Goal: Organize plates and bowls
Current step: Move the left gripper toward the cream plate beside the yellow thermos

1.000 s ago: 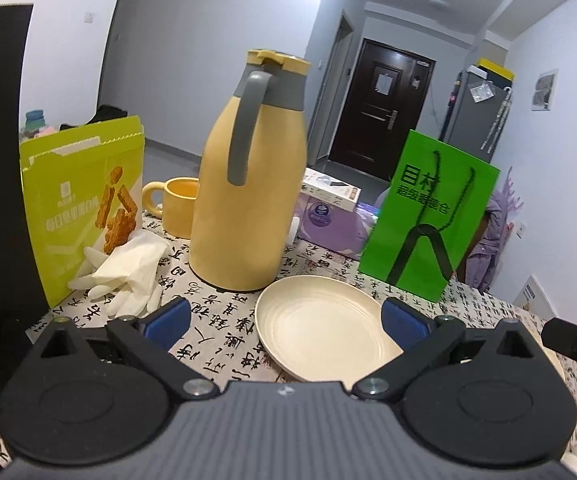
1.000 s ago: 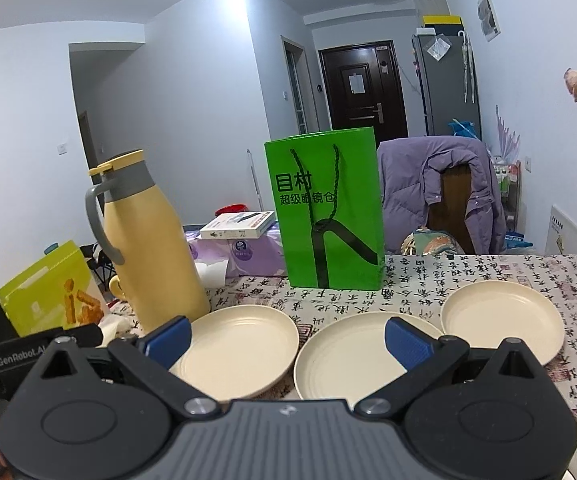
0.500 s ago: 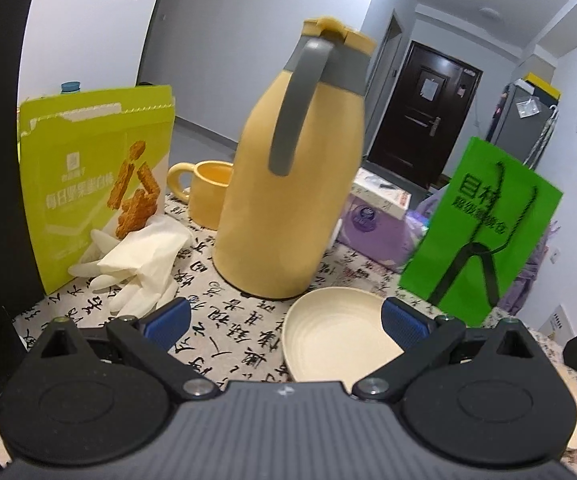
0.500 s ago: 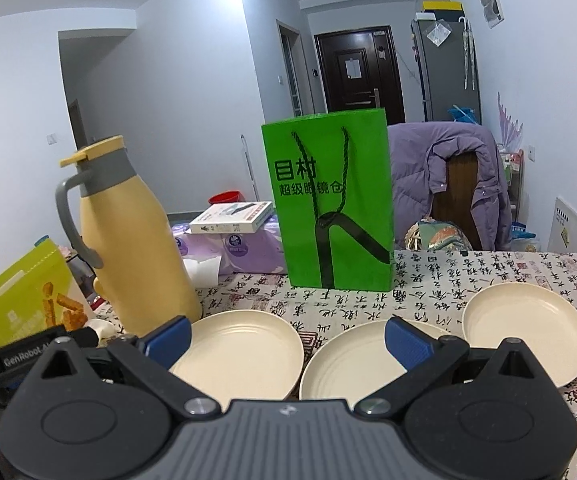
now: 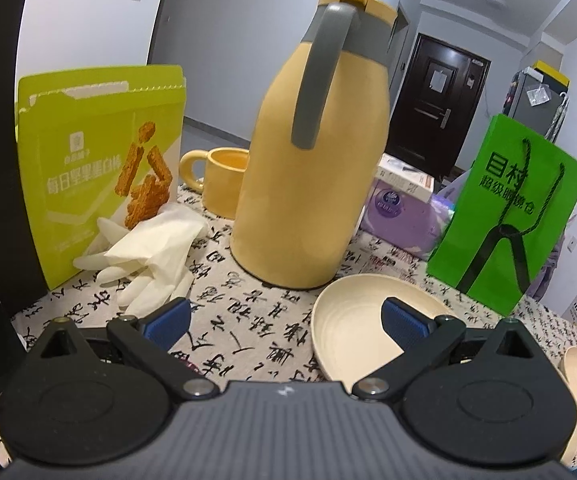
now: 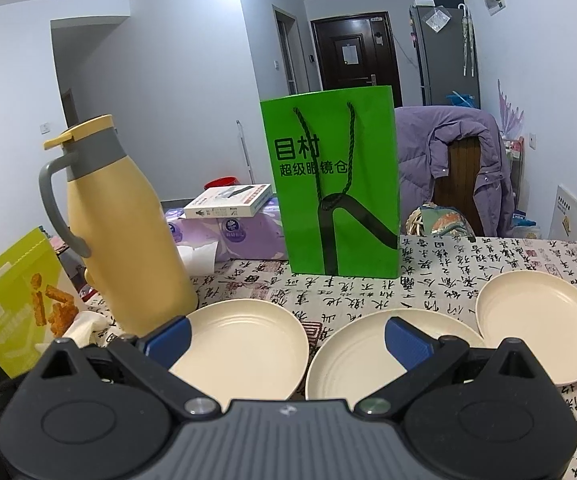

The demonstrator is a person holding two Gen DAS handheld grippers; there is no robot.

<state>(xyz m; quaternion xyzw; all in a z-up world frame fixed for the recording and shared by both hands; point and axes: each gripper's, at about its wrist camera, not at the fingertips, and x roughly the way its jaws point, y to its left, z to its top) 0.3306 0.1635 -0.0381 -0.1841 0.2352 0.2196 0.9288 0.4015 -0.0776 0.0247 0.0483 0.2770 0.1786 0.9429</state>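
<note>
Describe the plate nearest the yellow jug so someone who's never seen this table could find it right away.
Find the tall yellow thermos jug with the grey handle on the calligraphy-print tablecloth. The cream plate lies flat just right of its base, in front of the green paper bag. Of the three matching plates in a row, it is the leftmost, the only one beside the jug.

In the left wrist view, bare worktop (image 5: 248,344) lies open at lower centre, between the gloves (image 5: 148,256) at left and a plate (image 5: 352,332) at right. The jug (image 5: 312,184) blocks the centre, the snack box (image 5: 96,168) the left. In the right wrist view, three plates (image 6: 248,344) fill the lower frame; the green bag (image 6: 336,192) stands behind, with clear cloth at right.
</note>
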